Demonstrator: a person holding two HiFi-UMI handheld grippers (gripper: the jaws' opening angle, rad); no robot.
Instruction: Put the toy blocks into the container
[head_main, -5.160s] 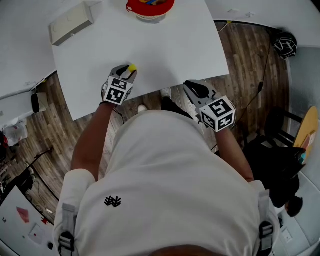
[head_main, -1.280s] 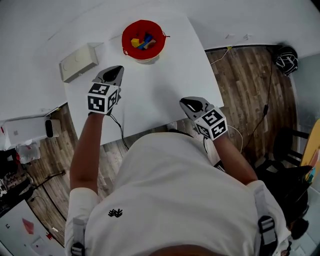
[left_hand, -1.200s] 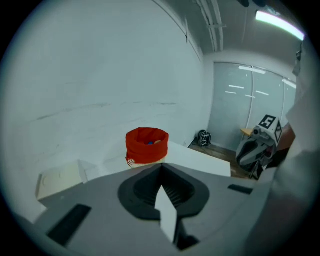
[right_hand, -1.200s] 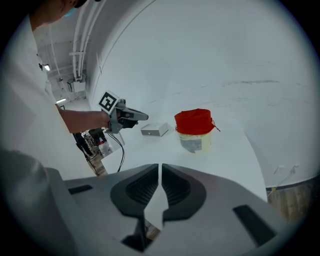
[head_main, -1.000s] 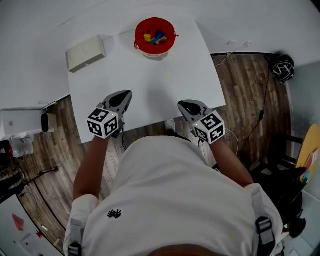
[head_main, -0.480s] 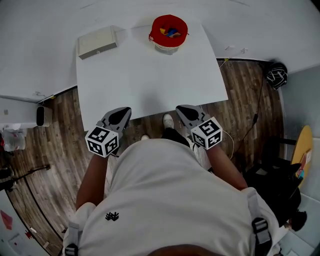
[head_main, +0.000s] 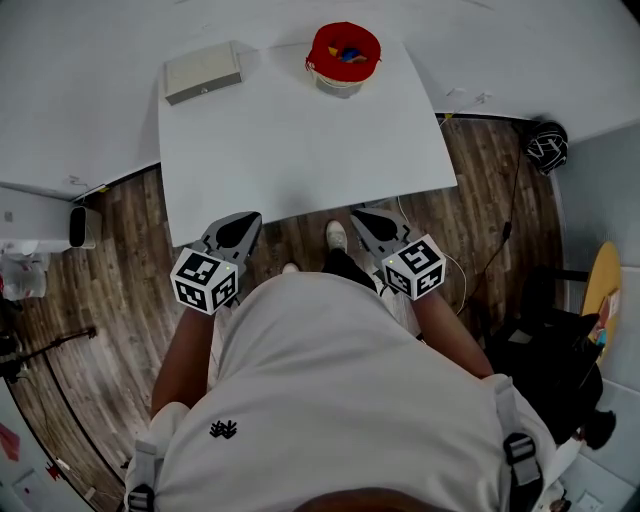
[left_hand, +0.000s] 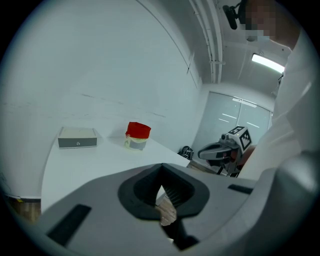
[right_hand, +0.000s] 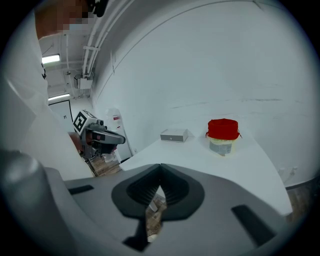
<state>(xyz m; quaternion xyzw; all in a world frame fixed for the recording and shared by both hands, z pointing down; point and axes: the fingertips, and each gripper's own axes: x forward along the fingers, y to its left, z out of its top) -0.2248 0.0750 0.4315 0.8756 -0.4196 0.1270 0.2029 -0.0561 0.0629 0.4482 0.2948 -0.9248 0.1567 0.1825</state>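
Toy blocks (head_main: 347, 53), yellow, blue and red, lie inside the red container (head_main: 318, 45) at the far edge of the white table (head_main: 300, 140), right of centre. I find no block loose on the table top.

Left gripper (head_main: 243, 222): jaws together, nothing between them; its own view confirms the pads meeting (left_hand: 161, 192). Right gripper (head_main: 362, 220): jaws likewise together and empty (right_hand: 160, 192). Both hang just off the table's near edge, over the wooden floor (head_main: 120, 300), close to my torso and well apart from the container. Neither touches the table.

Only the head view looks down into the container and shows its contents. The left gripper view shows only the container's side (left_hand: 137, 131), a red upper part over a pale base, with the blocks hidden; the right gripper view shows the same (right_hand: 222, 129). Each gripper view also catches the other gripper from the side: the right one (left_hand: 202, 153) and the left one (right_hand: 120, 140).

A grey box (head_main: 203, 72) sits at the far left corner, lid shut, apart from the container.
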